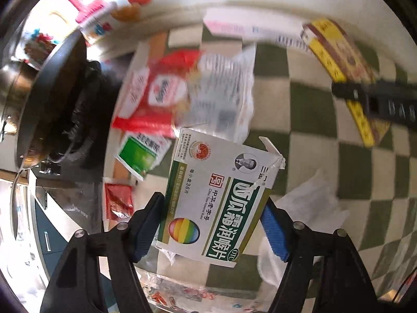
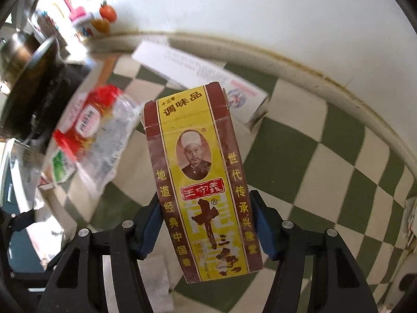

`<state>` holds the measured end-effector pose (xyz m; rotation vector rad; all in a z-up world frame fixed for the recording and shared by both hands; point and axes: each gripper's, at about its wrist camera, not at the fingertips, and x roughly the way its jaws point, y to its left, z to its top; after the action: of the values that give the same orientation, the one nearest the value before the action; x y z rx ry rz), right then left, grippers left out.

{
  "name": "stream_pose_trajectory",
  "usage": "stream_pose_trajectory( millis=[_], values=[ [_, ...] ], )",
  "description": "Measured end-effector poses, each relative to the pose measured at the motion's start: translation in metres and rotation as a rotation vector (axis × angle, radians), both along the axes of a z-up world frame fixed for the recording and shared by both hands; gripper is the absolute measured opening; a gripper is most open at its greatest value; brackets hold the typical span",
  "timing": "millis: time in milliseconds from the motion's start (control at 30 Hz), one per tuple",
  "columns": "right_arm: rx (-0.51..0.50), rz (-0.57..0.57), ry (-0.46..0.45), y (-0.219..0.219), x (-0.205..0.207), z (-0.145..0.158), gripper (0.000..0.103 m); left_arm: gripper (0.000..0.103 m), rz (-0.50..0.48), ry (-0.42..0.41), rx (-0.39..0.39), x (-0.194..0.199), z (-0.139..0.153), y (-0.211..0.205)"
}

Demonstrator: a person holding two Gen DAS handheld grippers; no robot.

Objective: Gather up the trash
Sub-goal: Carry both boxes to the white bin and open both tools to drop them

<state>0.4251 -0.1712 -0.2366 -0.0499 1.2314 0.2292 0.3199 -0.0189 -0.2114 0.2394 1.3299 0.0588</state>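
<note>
The left gripper (image 1: pixel 212 230) has its jaws shut on a green and white box (image 1: pixel 216 203). The right gripper (image 2: pixel 206 228) has its jaws shut on a yellow and brown box (image 2: pixel 203 182). Both boxes are held by their edges, so I think one could tip and fall out. Past the jaws, more wrappers (image 1: pixel 166 96) lie on the green and white checked table (image 2: pixel 307 167). A black bin (image 1: pixel 65 104) sits to the left, and a white wall (image 2: pixel 234 7) stands behind.

Beyond your fingers, a green-and-cream checkered surface (image 2: pixel 325 156) meets a white wall (image 2: pixel 260 13); blue cabinets (image 1: pixel 47 234), possibly, far left.
</note>
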Motion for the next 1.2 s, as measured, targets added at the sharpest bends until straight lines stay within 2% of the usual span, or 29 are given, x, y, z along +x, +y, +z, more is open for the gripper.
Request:
stream_pose_trajectory(
  millis=[200, 333, 500, 700, 833, 967, 1033, 1133, 1200],
  values=[
    [0.073, -0.019, -0.033, -0.014, -0.029, 0.050, 0.064, 0.069, 0.066, -0.116, -0.094, -0.002, 0.045, 0.003],
    [0.116, -0.018, -0.072, -0.015, -0.047, 0.085, 0.064, 0.069, 0.117, -0.184, -0.128, -0.009, 0.078, 0.018],
    [0.142, 0.031, -0.105, 0.022, -0.076, 0.111, 0.064, 0.069, 0.215, -0.272, -0.162, -0.037, 0.117, 0.062],
    [0.165, 0.140, -0.108, 0.111, -0.122, 0.115, 0.064, 0.069, 0.389, -0.316, -0.190, -0.107, 0.127, 0.155],
    [0.161, 0.255, -0.083, 0.197, -0.167, 0.102, 0.064, 0.069, 0.500, -0.303, -0.177, -0.168, 0.110, 0.226],
    [0.143, 0.395, -0.035, 0.296, -0.228, 0.072, 0.063, 0.069, 0.659, -0.260, -0.186, -0.249, 0.076, 0.311],
    [0.120, 0.482, 0.004, 0.351, -0.264, 0.043, 0.063, 0.069, 0.737, -0.231, -0.195, -0.287, 0.052, 0.351],
    [0.090, 0.564, 0.046, 0.411, -0.307, -0.003, 0.063, 0.069, 0.856, -0.163, -0.221, -0.345, -0.004, 0.409],
    [0.058, 0.622, 0.100, 0.458, -0.339, -0.057, 0.063, 0.069, 0.934, -0.111, -0.247, -0.383, -0.053, 0.446]
  ],
)
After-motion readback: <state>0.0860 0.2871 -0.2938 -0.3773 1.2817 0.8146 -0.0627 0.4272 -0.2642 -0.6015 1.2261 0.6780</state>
